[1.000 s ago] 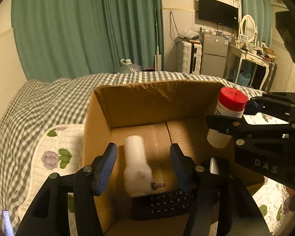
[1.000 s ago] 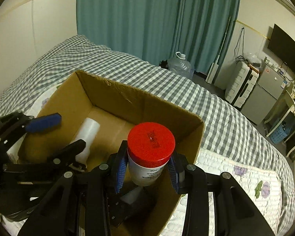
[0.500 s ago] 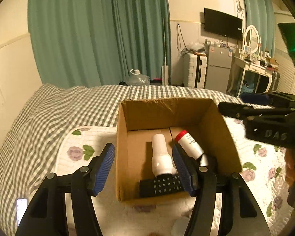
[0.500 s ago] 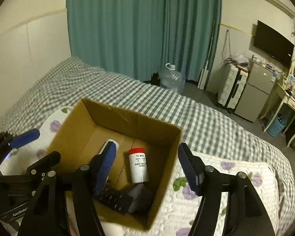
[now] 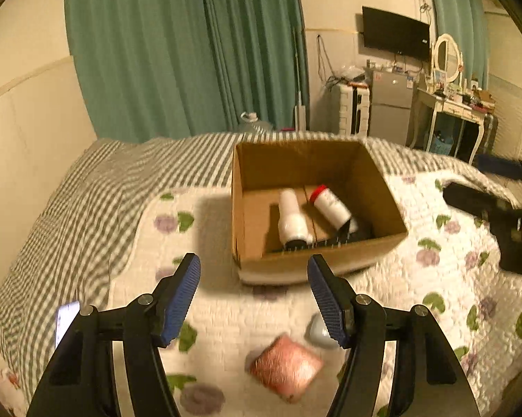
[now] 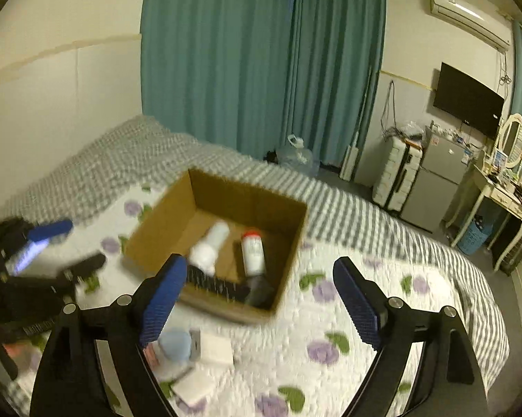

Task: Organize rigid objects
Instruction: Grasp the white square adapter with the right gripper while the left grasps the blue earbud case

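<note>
Left wrist view: open brown cardboard box (image 5: 316, 208) ahead of the left tongs (image 5: 254, 292), resting on the white quilted bedcover with purple flowers (image 5: 226, 305). Already inside, lying on their sides: a white plastic bottle (image 5: 291, 220) and, just beside it, a white bottle with a red cap (image 5: 330, 205); along the near wall, a dark flat keypad-like object (image 5: 313, 245), partly hidden. Judged about half done, since items remain outside. Below and just short of the left tongs' tips: a pink square cushion-like packet (image 5: 285, 368) and a pale blue-grey rounded object (image 5: 318, 326), half hidden behind the right-hand blue pad. At far left, a lit phone screen (image 5: 66, 319) on the checked blanket.

Right wrist view: same box (image 6: 191, 215) ahead and slightly left of the right tongs (image 6: 261, 305); under the left-hand finger, a blurred cluster of a pale blue cup-like thing (image 6: 174, 344) and small white boxes (image 6: 215, 347), still to be packed.

Both tongs spread wide and empty, held above the bedcover on the near side of the box, tilted downward toward the loose items. Left tongs (image 6: 48, 239) visible off to the right tongs' left; right tongs (image 5: 497, 191) at the far right edge of the left view. Motion blur in both views.
</note>
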Tool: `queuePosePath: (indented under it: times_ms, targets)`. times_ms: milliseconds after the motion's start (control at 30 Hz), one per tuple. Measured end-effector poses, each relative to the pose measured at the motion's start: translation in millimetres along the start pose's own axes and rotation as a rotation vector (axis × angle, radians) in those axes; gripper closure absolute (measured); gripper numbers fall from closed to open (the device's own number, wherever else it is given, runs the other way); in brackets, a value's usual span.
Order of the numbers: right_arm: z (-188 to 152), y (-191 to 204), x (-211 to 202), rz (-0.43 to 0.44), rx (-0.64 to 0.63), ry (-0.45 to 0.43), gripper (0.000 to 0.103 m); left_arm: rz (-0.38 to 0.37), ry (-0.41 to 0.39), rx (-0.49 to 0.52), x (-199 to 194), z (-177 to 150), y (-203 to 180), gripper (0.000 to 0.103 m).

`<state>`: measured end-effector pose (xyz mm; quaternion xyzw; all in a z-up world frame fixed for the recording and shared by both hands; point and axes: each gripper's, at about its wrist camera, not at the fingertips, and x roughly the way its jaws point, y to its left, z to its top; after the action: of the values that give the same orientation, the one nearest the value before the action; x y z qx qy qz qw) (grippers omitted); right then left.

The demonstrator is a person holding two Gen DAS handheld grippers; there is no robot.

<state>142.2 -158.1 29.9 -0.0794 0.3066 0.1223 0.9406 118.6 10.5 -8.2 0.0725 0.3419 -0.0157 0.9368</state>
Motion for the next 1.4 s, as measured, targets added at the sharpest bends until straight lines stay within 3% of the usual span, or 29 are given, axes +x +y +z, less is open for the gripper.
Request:
queuePosePath:
  times_ms: [367,633,800,867,900,933,1033,1200,1400]
  targets:
    - [-100.3,26.0,53.0,0.053,0.000,0.233,0.017,0.023,0.189,0.020,55.6,-70.5,-14.3,0.036]
    - [-144.3,64.2,99.8,0.153,-0.080,0.385,0.017,0.021,0.227,0.013,73.6,-81.7,-15.6,0.036]
    - [-155.5,65.4,120.6,0.153,-0.066,0.428,0.017,0.020,0.240,-0.003,77.8,-84.3,-12.6,0.036]
    - [-156.9,62.9,121.3,0.168,-0.046,0.426,0.022,0.019,0.239,-0.005,77.7,-84.3,-12.7,0.036]
    - [-156.5,62.1,119.8,0.172,-0.046,0.421,0.035,0.021,0.239,-0.004,77.8,-84.2,-13.1,0.036]
    - [-155.9,60.6,117.2,0.173,-0.049,0.416,0.038,0.022,0.238,-0.001,77.7,-83.9,-13.8,0.036]
    - [-152.6,52.9,112.8,0.185,-0.035,0.405,0.038,0.022,0.234,0.021,77.8,-83.5,-18.0,0.036]
    - [-139.9,19.6,92.0,0.105,-0.015,0.323,0.038,-0.015,0.248,0.075,79.9,-80.3,-38.3,0.036]
    - [-130.1,-32.1,82.1,0.050,0.128,0.278,0.038,-0.081,0.303,0.131,101.7,-79.7,-69.4,0.036]
